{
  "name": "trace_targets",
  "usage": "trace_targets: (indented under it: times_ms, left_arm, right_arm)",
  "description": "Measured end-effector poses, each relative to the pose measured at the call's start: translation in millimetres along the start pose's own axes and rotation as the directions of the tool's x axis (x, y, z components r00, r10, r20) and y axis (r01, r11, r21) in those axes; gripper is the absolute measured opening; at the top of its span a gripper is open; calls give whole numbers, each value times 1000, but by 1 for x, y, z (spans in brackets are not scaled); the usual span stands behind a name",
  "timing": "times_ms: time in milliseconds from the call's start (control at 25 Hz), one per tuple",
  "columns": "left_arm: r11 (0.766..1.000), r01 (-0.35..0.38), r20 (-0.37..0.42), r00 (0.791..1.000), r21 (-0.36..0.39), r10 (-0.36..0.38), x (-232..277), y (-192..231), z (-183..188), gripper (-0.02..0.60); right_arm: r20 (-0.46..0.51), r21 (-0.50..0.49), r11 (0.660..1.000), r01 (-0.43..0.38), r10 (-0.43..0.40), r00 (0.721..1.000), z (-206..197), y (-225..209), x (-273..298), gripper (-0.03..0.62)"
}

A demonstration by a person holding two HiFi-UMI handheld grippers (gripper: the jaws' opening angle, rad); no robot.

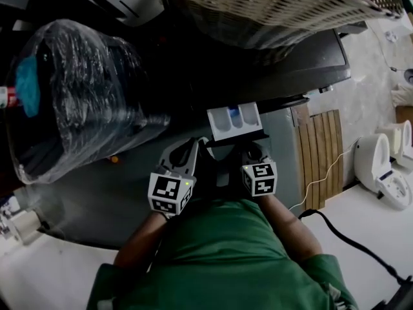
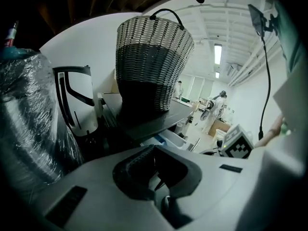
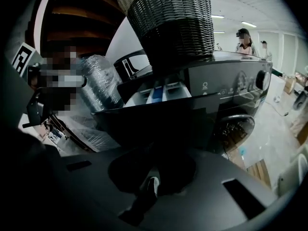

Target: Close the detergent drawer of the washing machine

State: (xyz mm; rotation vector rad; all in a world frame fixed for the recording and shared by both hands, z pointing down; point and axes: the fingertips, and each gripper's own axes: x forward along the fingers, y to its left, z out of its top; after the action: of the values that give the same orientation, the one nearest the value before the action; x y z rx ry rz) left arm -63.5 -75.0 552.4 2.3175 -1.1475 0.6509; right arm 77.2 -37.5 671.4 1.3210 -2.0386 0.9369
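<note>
Detergent drawer [image 1: 233, 121] is pulled out of the washing machine [image 1: 310, 63] front. White tray, a blue insert in the compartments, dark front panel toward me. My right gripper [image 1: 253, 152] is clenched, tips at that panel. My left gripper [image 1: 195, 148] is clenched and empty, just beside it.

A white plastic detergent drawer [image 1: 233, 121] stands pulled out of the dark grey washing machine [image 1: 303, 66], whose top carries a pale woven wicker basket [image 1: 258, 5]. The left gripper [image 1: 188, 150] and right gripper [image 1: 255, 154] sit side by side just below the drawer's front
</note>
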Motion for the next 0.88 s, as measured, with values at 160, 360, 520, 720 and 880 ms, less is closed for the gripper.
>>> trace_targets:
  times_ms: [160,360,520,720,880]
  left_arm:
    - [1000,-14,2,1000,-26,14,1,8,0,20]
    - [999,-24,3,1000,-36,24,0,18,-1,20]
    - [999,-32,0,999,-44,32,2,31,0,20]
    - [999,-26,10,1000,-43,26,13,43,14,20]
    - [999,-11,6,1000,-46,12,19,46,26,20]
  right_arm:
    - [11,-9,1000,5,-5,1000,10,-1,9,21]
    - [16,-7,1000,8,-8,1000,31,-5,25,21]
    - [11,-2,1000,21,-21,1000,41,-6,34,21]
    - [5,-17,1000,24,-24,1000,58,-5,43,21]
    - [20,-2,1000,30,-30,999,69,-9,53,21]
